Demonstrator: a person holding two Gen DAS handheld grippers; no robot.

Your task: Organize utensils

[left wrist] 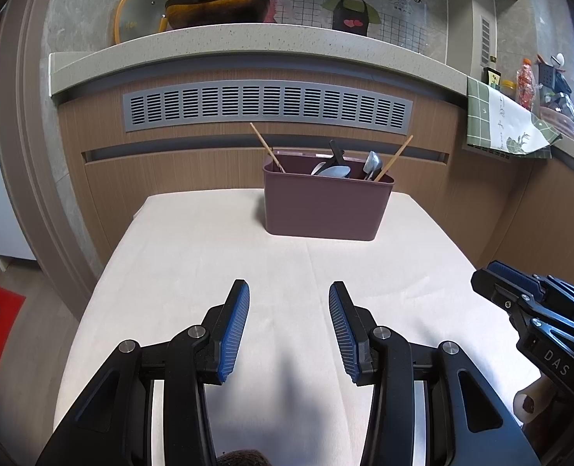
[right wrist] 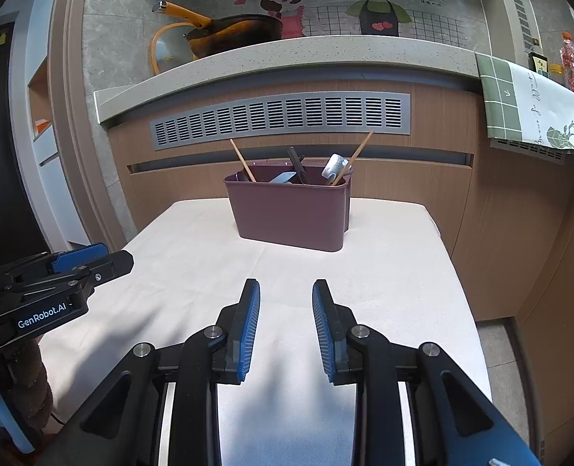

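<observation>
A maroon plastic utensil bin [left wrist: 325,207] stands at the far end of the cloth-covered table [left wrist: 193,272]; it also shows in the right wrist view [right wrist: 290,215]. In it stand two wooden chopsticks [left wrist: 265,147], leaning apart, a pale spoon [left wrist: 333,171], a black-handled utensil [left wrist: 336,152] and a metal utensil [right wrist: 335,165]. My left gripper [left wrist: 288,326] is open and empty, low over the near table. My right gripper [right wrist: 285,330] is open and empty, beside it on the right. Each gripper shows in the other's view, the right [left wrist: 520,291] and the left [right wrist: 84,260].
A stone counter [left wrist: 248,42] runs behind the table with a yellow-handled pan [left wrist: 213,6] and a glass lid [left wrist: 139,15] on it. A green checked towel [left wrist: 504,120] hangs at the right. A grey vent grille [left wrist: 267,106] is in the wooden panel behind the bin.
</observation>
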